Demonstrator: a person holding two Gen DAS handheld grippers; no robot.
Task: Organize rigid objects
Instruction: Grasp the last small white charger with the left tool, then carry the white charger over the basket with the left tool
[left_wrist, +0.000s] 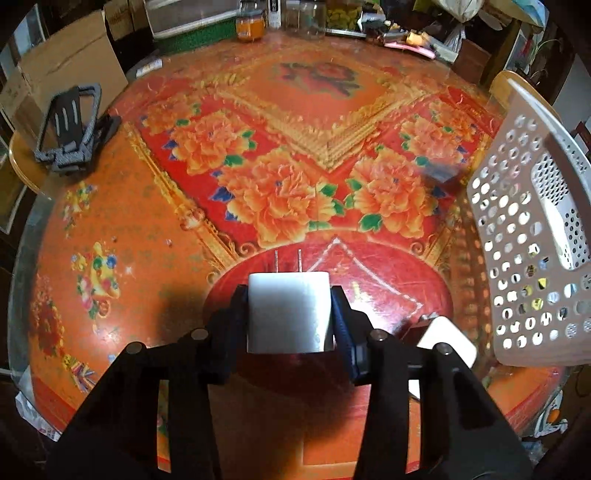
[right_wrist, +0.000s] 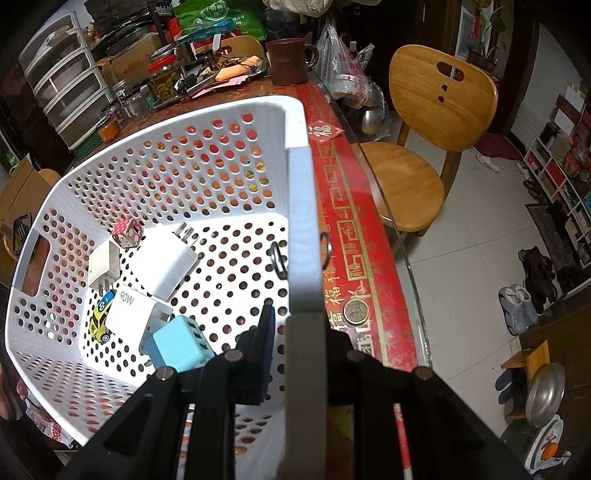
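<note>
The left gripper (left_wrist: 290, 317) clamps a white charger (left_wrist: 288, 312) between its jaws, prongs pointing forward, above the floral table (left_wrist: 147, 229). The right gripper (right_wrist: 299, 343) is closed on the rim of the white basket (right_wrist: 301, 221), one finger inside and one outside. Inside the basket lie a teal charger (right_wrist: 179, 347), a 90W charger (right_wrist: 129, 314), a yellow toy car (right_wrist: 100, 317) and a larger white adapter (right_wrist: 164, 260). Farther off stands a wooden chair (right_wrist: 424, 122)
</note>
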